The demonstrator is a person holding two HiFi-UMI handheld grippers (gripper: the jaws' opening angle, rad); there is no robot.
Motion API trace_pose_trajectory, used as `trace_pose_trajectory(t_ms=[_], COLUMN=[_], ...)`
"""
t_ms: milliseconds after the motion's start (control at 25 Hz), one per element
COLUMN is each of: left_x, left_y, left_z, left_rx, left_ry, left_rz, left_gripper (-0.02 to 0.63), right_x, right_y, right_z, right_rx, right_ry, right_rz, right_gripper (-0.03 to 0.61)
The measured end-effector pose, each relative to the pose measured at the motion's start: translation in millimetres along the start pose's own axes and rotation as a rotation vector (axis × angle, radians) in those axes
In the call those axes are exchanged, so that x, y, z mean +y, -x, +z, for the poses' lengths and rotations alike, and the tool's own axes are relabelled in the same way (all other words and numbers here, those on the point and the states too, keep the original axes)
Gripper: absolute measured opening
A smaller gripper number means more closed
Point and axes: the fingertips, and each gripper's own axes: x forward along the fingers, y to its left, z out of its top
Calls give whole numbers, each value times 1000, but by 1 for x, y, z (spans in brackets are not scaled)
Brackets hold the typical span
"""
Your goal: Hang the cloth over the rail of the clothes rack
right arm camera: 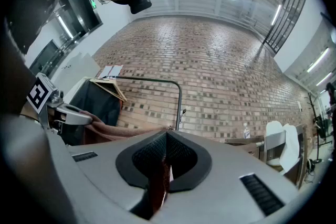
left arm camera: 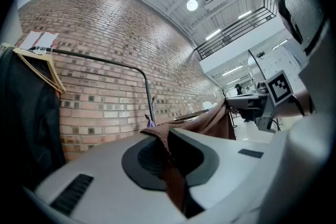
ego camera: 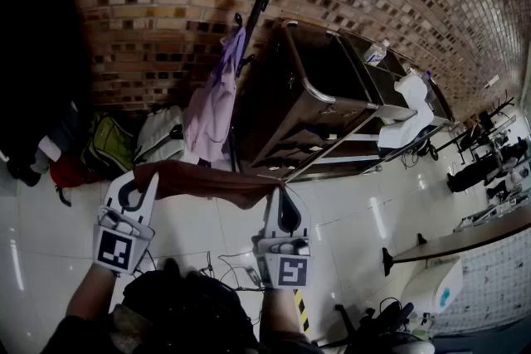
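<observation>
Left gripper and right gripper each pinched an end of the cloth, stretched level between them. It looked mid-carry. Next, the cloth needed lifting over the rail at twelve o'clock. A hanger and coat crowded ten o'clock.

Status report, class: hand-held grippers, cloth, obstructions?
Left hand-held gripper and right hand-held gripper shut on cloth. Cloth stretched between, off rail. Hangered dark garment occupies rail's end.
</observation>
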Motion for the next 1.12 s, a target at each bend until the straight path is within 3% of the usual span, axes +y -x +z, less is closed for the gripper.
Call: trace_pose_trajectory(t_ms=[320, 600, 880, 1120], left_x=[4, 14, 12, -3], left_y=[-27, -78, -158, -246], left_z=[10, 16, 31, 61], left_rx=[-31, -50, -103, -139], left_ry=[10, 1, -7, -51], left_rz=[-89, -109, -110, -120], left_gripper=[25, 25, 25, 25], right_x=[-6, -20, -74, -127], right_y=[-20, -56, -111, -171], right_z=[17, 7, 1, 10], right_rx=[-17, -25, -90, -160], right_ry=[38, 69, 60, 69], right_rz=[-19, -4, 13, 85], right_gripper=[34, 34, 34, 34])
